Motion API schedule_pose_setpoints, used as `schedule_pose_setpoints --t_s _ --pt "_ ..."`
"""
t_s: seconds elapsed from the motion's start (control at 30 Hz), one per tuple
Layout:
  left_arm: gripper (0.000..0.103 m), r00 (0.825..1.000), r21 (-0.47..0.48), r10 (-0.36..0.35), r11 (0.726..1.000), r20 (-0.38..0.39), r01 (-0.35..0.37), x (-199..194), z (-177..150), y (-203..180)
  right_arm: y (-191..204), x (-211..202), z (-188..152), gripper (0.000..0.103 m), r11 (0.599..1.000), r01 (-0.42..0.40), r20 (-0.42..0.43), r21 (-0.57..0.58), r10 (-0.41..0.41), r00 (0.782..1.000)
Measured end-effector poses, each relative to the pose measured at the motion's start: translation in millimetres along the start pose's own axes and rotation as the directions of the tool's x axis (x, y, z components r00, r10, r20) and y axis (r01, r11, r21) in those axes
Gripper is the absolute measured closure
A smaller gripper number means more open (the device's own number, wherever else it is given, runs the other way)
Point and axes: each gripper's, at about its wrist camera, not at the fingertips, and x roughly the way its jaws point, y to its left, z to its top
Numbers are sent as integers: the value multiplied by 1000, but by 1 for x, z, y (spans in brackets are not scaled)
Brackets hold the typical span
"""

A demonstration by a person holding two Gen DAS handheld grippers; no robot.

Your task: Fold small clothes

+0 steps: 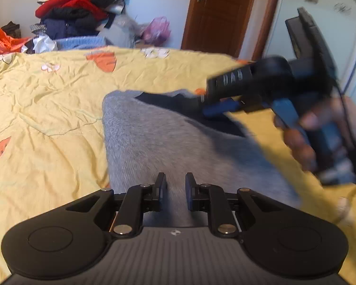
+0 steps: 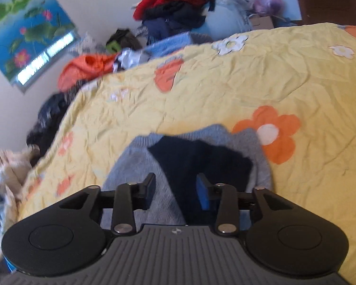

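A grey knit garment [image 1: 154, 137] lies on the bed's yellow flowered sheet [image 1: 47, 118], its dark navy inner panel [image 2: 197, 159] showing at the far, open end. The left claw [image 1: 175, 187] sits low over the near part of the grey knit, its two fingers [image 1: 161, 185] close together with a narrow gap between them; the fabric shows through that gap, but whether the pads pinch any of it cannot be told from this view. The right claw [image 2: 175, 190] hangs over the same garment near the navy panel, its fingers apart and gripping nothing, with grey knit and navy cloth visible below the gap. In the left wrist view the right claw appears blurred at the right, a hand [image 1: 303, 140] around its blue-and-black handle, its tip near the navy part of the garment. Beyond the bed, a heap of clothes [image 1: 78, 11] is piled against the wall beside a brown wooden door [image 1: 220, 11]
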Motion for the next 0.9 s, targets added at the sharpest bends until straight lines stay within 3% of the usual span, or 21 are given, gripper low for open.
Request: schedule_pose_setpoints --t_s 0.03,0.1,0.17,0.23,0.3,0.37,0.43,0.5,0.57,0.73,0.83,0.87,0.9 --pt "87 1000 3 -11 1000 -17 11 11 1 2 0 11 -1 59 999 35 -27 -18 -36 999" --pt "87 999 8 -45 999 -3 45 24 2 6 0 22 -1 60 992 75 21 -104 -73 997" --pt "87 999 6 -43 999 -9 43 27 6 6 -1 25 5 60 992 87 18 -91 -86 996" --pt "86 1000 13 -24 1000 -16 24 18 8 4 5 21 9 59 991 97 -3 -90 -98 995" --pt "86 998 97 38 994 51 -43 -8 0 -6 8 -1 1 55 993 88 22 -81 -87 996" --pt "86 985 253 81 960 151 -118 -39 -24 -21 3 -34 -18 52 998 -10 64 -63 14 998" --pt "73 969 383 112 904 220 -191 -63 -56 -33 -5 -66 -42 49 996 -81 85 -45 85 993" --pt "60 964 464 148 854 219 -237 -70 -83 -39 -12 -90 -68 49 995 -86 87 -43 90 992" --pt "57 962 484 193 835 191 -263 -66 -99 -39 -17 -103 -89 48 997 -75 75 -22 77 994" --pt "57 961 392 230 878 154 -273 -51 -94 -28 -7 -99 -116 49 997 -43 15 -72 44 999" --pt "59 957 358 247 889 150 -286 -46 -85 -24 0 -86 -121 65 994 2 -19 -109 -4 1000" --pt "65 956 352 247 891 155 -287 -47 -85 -23 1 -83 -122 76 992 18 -26 -125 -21 999" --pt "87 956 343 248 894 158 -288 -48 -85 -21 1 -82 -123 81 989 32 -25 -145 -35 999"
